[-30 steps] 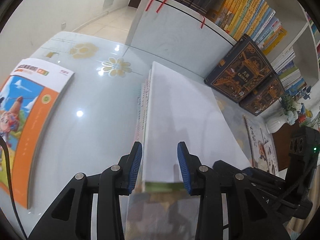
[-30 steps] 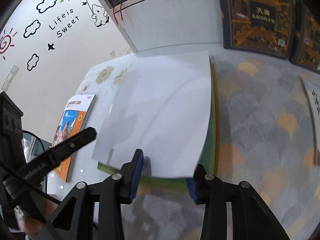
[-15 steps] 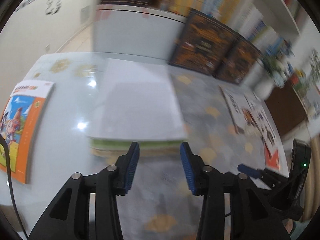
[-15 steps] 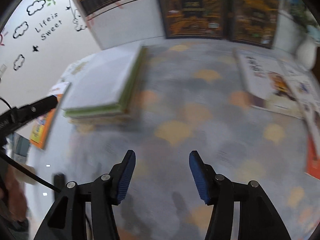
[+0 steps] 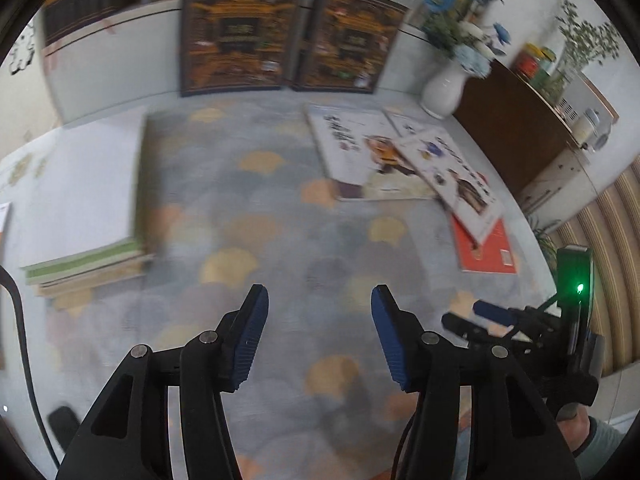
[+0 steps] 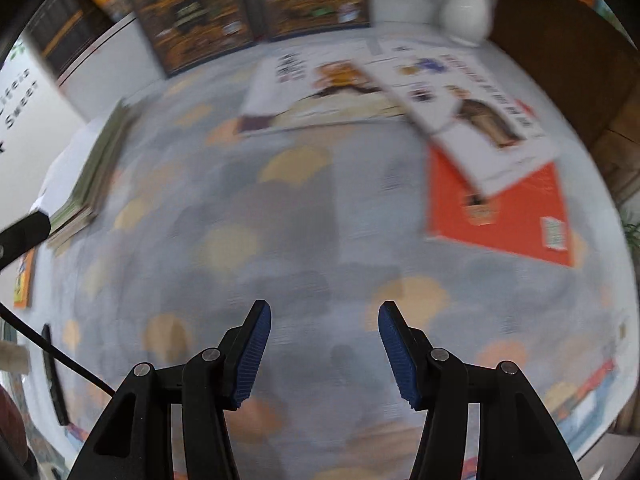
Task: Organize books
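Observation:
A stack of books with a white cover on top (image 5: pixel 82 188) lies at the left of the patterned mat; it shows at the left edge in the right wrist view (image 6: pixel 94 168). Three loose books overlap at the right: a white picture book (image 5: pixel 356 152) (image 6: pixel 316 92), a second white one (image 5: pixel 460 176) (image 6: pixel 468 108) across it, and an orange one (image 5: pixel 486 250) (image 6: pixel 504 212) underneath. My left gripper (image 5: pixel 318 334) is open and empty above the mat. My right gripper (image 6: pixel 324 350) is open and empty, also seen low right in the left wrist view (image 5: pixel 496 314).
Two dark ornate books (image 5: pixel 236 36) stand against the white shelf wall at the back. A white vase with flowers (image 5: pixel 442 88) stands at the back right beside a brown cabinet (image 5: pixel 520 128). An orange book (image 6: pixel 24 280) lies far left.
Both grippers have pulled back from the stack and swung right toward the loose books. The right gripper let go of the white-covered book, which now lies on the stack.

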Motion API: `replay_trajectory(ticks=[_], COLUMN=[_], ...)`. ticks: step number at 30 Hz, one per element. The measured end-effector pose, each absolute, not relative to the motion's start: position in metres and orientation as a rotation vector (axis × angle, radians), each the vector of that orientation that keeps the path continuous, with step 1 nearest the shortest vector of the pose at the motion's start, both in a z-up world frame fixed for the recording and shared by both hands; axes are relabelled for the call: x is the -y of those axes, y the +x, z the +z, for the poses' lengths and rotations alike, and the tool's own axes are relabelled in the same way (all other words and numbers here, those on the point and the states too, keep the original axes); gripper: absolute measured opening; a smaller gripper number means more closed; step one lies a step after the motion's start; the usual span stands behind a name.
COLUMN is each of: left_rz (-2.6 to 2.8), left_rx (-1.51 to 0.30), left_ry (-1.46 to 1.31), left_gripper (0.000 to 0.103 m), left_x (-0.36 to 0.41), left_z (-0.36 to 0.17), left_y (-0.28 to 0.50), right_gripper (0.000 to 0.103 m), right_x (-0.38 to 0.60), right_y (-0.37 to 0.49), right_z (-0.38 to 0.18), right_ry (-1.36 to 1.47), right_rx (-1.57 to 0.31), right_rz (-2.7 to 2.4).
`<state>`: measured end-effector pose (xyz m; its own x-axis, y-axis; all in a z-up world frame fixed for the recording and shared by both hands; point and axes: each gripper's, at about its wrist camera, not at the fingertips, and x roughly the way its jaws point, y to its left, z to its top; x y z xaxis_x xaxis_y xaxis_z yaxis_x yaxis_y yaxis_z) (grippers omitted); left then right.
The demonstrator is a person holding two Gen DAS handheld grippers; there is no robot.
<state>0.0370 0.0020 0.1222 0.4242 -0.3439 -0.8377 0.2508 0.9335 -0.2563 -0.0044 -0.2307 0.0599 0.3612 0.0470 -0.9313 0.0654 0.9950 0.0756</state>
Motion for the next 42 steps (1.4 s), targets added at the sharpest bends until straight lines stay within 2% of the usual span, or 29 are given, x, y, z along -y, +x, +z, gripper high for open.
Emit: replay_trajectory(ticks=[8,10,12,23,32,42], left_rz=[-0.421,-0.419,-0.414,-0.466,-0.478,-0.458], left_rx=[-1.077,-1.081,-1.088,-1.114,-1.184,-1.236], left_ry=[-0.068,-0.066,-0.081,-0.222,-0.306,-0.31], left_gripper=[0.052,0.054,0.063,0.063,0.063,0.063], left_x=[0.076,0.087,0.099,0.166,0.214,0.23], left_z=[0.126,0.124,0.12,0.095,0.06,0.038], left_y=[0.039,0.039,0.041,0.097,0.143,0.163], right_gripper=[0.054,0.054,0.054,0.054,0.054,0.054], right_x=[0.328,0.354,0.373,0.452,0.476,0.477], right_y=[-0.002,0.0,0.001,0.056,0.127,0.174], right_z=[0.071,0.07,0.07,0.081,0.067,0.043], right_ry=[0.156,0.189,0.221,0.357,0.389,0.353], right_rx=[-1.153,-1.141,-1.127,-1.046,-1.085,-1.122], right_rz=[-0.121,-0.139,-0.141,-0.1,-0.049,-0.016])
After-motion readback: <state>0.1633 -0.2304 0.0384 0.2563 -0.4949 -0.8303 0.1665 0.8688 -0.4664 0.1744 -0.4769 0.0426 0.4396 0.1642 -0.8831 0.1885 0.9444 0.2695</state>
